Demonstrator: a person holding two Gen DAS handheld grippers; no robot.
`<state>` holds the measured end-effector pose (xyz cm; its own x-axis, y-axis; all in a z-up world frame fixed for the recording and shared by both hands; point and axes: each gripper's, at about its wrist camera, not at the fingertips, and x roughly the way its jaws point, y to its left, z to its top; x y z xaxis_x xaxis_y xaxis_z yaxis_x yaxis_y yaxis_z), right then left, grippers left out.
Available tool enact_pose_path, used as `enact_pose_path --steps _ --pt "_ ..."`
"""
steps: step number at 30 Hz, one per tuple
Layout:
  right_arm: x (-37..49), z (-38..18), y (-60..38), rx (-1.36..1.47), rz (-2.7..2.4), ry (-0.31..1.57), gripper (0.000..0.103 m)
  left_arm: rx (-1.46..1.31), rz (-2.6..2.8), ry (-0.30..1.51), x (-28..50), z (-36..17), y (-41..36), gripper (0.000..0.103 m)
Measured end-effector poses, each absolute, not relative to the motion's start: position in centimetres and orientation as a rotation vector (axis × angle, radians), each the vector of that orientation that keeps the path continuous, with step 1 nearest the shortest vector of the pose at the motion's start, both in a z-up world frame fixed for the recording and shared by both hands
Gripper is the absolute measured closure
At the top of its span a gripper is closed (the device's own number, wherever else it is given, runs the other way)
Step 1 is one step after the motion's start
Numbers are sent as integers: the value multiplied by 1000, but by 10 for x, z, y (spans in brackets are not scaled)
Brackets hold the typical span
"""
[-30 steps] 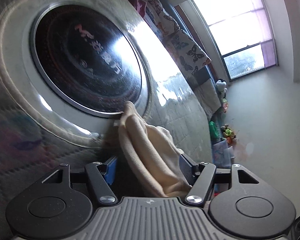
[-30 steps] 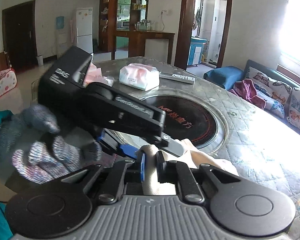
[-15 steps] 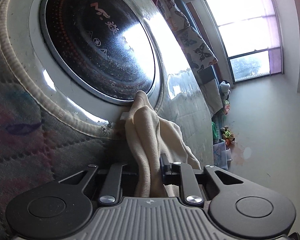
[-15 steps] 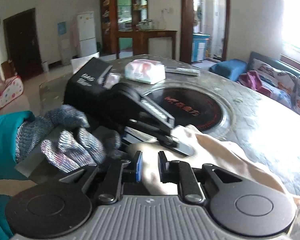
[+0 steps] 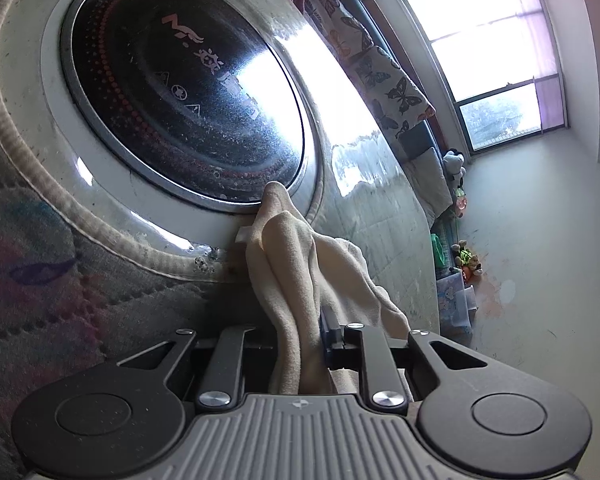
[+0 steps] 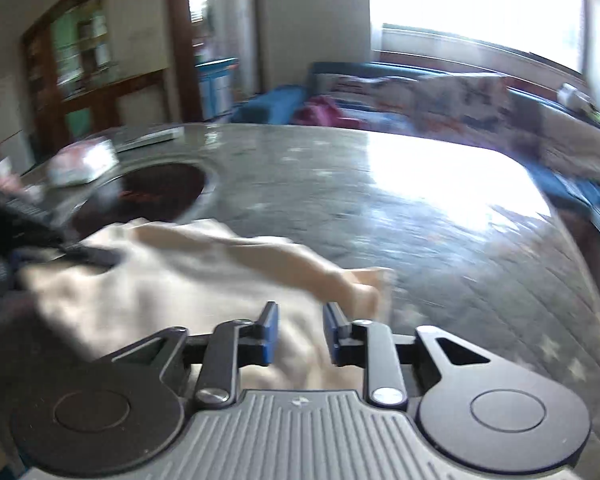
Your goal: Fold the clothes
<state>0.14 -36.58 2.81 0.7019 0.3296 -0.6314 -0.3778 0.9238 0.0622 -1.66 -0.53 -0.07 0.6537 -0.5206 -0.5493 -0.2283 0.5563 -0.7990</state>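
The room fills the upper part of the right wrist view, blurred: a bright window [image 6: 476, 12] at the upper right, a long sofa [image 6: 440, 96] beneath it strewn with patterned cushions, and dark wooden shelving [image 6: 80, 52] at the upper left. In the left wrist view the scene is tipped on its side, with the window at the upper right and a pale wall [image 5: 540, 240] down the right side, a few soft toys [image 5: 466, 260] low against it. The round table [image 6: 420, 208] takes up the middle of both views, covered by a quilted, glossy cloth that throws back strong glare from the window. Set into its centre is a dark round cooktop [image 5: 188, 96] with a metal ring and pale printed marks. A tissue pack [image 6: 82, 160] lies at the left edge of the right wrist view, beyond the cooktop. The cream garment [image 6: 188, 280] lies rumpled on the table just beside the cooktop's rim, one fold reaching up to that rim. The left gripper [image 5: 300, 344] is pinched narrow on a bunched fold of the garment, which rises between its fingers. The right gripper [image 6: 300, 336] has just been opening: its blue pads [image 6: 270, 332] stand a little apart above the cloth, not pressing it.
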Motion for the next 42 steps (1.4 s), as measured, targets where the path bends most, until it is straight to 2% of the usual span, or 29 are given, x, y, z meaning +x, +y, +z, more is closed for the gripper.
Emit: enact_pose_path --steps 3,16,17,19,22,32,42 --pt "13 19 -384 -26 358 695 68 -987 -204 875 -15 0 -8 82" --pt "35 -5 -408 134 332 711 67 -954 -211 874 -7 1 -13 82" --pt "35 -5 -407 133 334 709 68 -946 -211 871 -7 1 -14 82" --pt "34 -5 -406 131 349 708 82 -930 -210 865 -7 2 -17 82" --pt "30 -3 -405 137 357 696 91 -887 -208 857 -6 5 -21 82" --pt "5 18 -415 175 336 603 93 -798 -257 817 -8 23 -41 84" --pt "-18 37 -450 159 235 546 93 -709 -381 813 11 39 -97 85"
